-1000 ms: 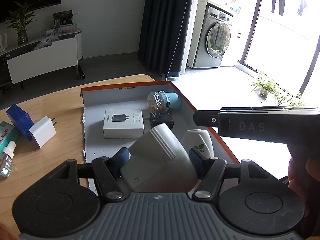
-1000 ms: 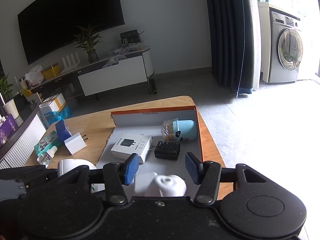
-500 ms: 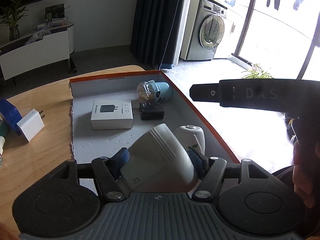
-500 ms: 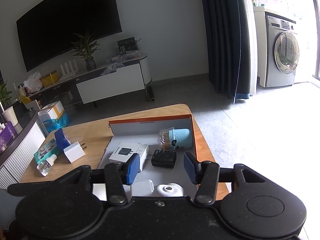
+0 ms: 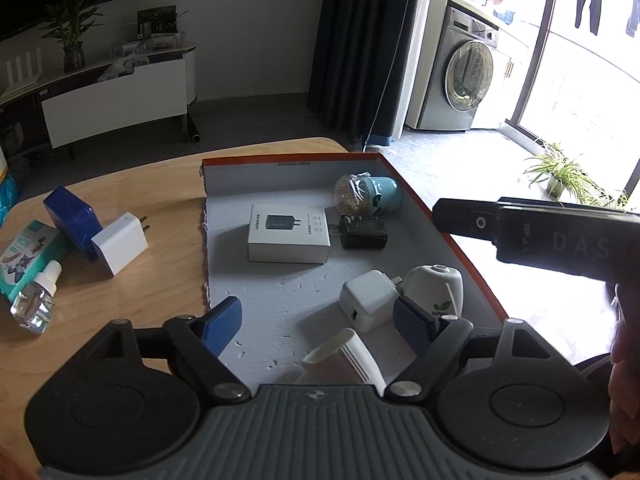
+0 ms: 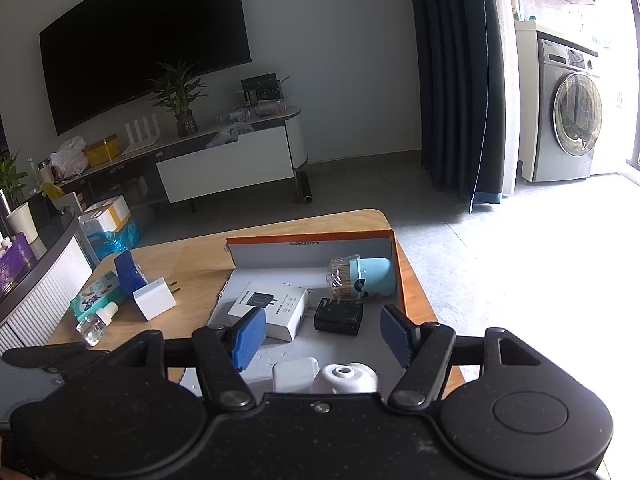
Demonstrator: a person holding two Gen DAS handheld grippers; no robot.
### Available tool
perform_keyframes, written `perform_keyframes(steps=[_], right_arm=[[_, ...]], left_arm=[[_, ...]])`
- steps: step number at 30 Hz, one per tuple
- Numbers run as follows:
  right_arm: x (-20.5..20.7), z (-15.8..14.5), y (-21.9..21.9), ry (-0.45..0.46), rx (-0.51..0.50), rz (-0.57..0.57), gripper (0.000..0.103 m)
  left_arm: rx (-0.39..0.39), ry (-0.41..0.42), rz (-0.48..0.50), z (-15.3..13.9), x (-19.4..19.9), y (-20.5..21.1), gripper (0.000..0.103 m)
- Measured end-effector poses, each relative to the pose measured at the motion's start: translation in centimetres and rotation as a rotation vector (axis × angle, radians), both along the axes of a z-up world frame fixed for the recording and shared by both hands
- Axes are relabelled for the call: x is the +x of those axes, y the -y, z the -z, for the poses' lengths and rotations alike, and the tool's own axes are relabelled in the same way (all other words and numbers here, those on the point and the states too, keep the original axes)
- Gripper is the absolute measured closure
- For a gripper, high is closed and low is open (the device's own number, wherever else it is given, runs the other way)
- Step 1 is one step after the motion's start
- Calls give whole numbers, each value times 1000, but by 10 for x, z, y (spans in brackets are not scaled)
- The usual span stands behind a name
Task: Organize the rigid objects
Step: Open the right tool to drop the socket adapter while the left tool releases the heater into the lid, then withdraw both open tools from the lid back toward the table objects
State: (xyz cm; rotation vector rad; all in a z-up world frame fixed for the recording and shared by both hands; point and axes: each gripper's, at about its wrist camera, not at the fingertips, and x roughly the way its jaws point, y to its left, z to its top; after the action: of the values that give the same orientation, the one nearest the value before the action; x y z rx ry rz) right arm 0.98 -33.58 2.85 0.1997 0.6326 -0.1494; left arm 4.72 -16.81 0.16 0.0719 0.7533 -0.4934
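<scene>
1. Setting: a living room with a wooden surface (image 5: 160, 280); on it lies an open orange-edged box (image 5: 452, 240) lined in grey.
2. Done so far, as I read it: the box holds a white carton (image 5: 289, 236), a black charger (image 5: 363, 233), a pale blue jar (image 5: 370, 193), a small white plug (image 5: 368, 300), a white dispenser (image 5: 436, 292) and, nearest, a ribbed white adapter (image 5: 340, 360).
3. My left claw (image 5: 316, 320) is opening; the adapter lies between its blue pads, not pressed.
4. My right claw (image 6: 320, 336) is opening too, with nothing gripped.
5. Left to do: a blue case (image 5: 72, 216), white charger (image 5: 120, 242), teal packet (image 5: 28, 256) and clear bottle (image 5: 36, 300) lie outside, at left.
</scene>
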Motion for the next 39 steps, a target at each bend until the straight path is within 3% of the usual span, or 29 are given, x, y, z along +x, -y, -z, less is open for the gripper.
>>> perform_keyframes(steps=[9,39], right_arm=[[3,-3,-12,2,0,-21,16],[43,13,-101,-63,11,-245,14]], left_arm=[[17,4,-106,-6,8,-31,14],[26,-9,-339,-3,20,-139,8]])
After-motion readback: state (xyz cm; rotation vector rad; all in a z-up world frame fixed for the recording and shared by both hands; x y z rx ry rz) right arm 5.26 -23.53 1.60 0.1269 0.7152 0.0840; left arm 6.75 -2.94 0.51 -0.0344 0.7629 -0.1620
